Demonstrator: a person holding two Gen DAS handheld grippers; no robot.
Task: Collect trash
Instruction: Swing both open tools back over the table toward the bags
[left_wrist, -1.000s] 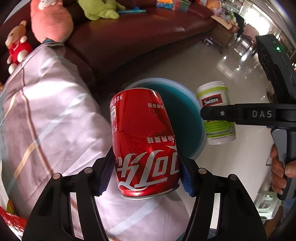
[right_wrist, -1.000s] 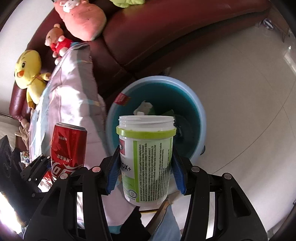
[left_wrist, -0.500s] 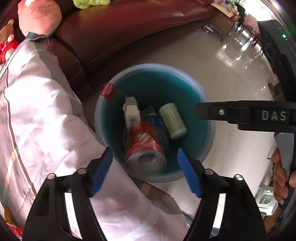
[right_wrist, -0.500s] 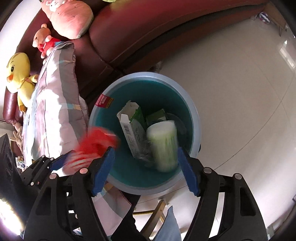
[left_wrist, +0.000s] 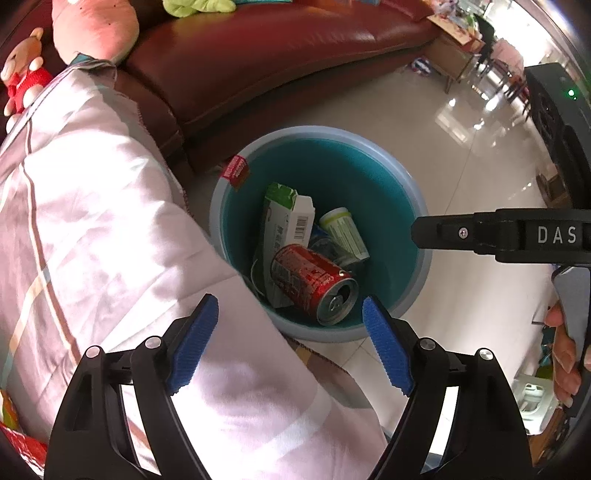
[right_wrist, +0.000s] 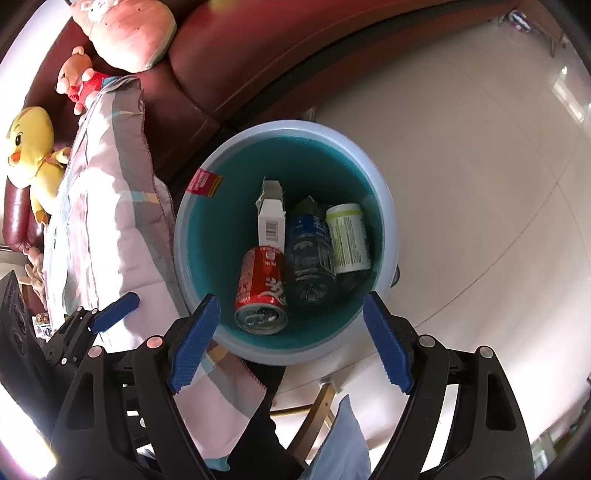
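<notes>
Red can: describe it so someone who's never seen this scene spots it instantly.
Find the round blue bin on the pale floor beside the dark red sofa. Among the trash inside, the red can lies on its side next to a clear bottle with a blue label. It is the only red, metal item there, silver top towards the camera.

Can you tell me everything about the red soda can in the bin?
The red can looks like shiny metal, with white writing on its side. It lies on its side inside the round bin, which is blue outside and teal inside. Its silver top faces the cameras, and the drinking hole looks open. A white carton is behind it and a clear bottle with a blue label is right beside it, seemingly touching. No tool holds it.
</notes>
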